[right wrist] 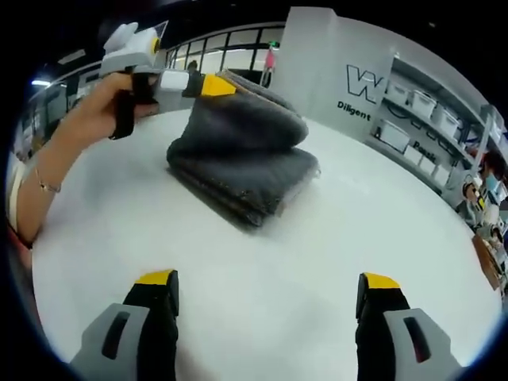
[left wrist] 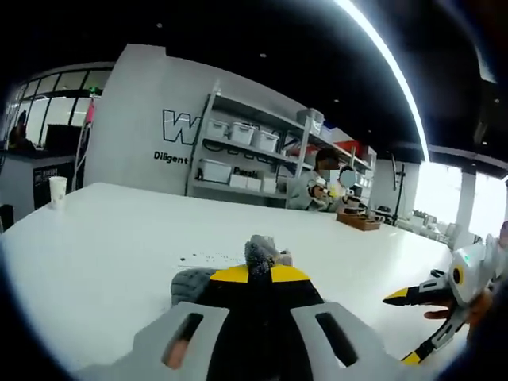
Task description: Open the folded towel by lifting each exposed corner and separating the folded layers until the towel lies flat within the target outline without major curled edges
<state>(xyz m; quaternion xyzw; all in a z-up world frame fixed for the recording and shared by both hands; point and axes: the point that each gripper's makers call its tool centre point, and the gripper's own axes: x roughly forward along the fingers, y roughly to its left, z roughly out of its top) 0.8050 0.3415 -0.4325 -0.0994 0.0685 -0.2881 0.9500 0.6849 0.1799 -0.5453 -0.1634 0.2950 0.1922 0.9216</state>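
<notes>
A folded dark grey towel (right wrist: 238, 171) lies on the white table (right wrist: 317, 238), its layers stacked and a top fold raised at the far edge. My left gripper (left wrist: 252, 274) is shut on a bunched bit of that towel (left wrist: 259, 252), which sticks up between the yellow tips. In the right gripper view a hand holds the left gripper (right wrist: 211, 85), which pinches the towel's upper layer at the far left. My right gripper (right wrist: 267, 282) stands open wide above bare table, well short of the towel, with nothing between its fingers. The right gripper (left wrist: 406, 327) also shows open at the lower right.
A paper cup (left wrist: 57, 191) stands at the table's far left. A faint dotted mark (left wrist: 210, 258) runs on the table beside the towel. Behind the table are shelves with white bins (left wrist: 242, 151), a seated person (left wrist: 317, 186) and a wooden tray (left wrist: 359, 222).
</notes>
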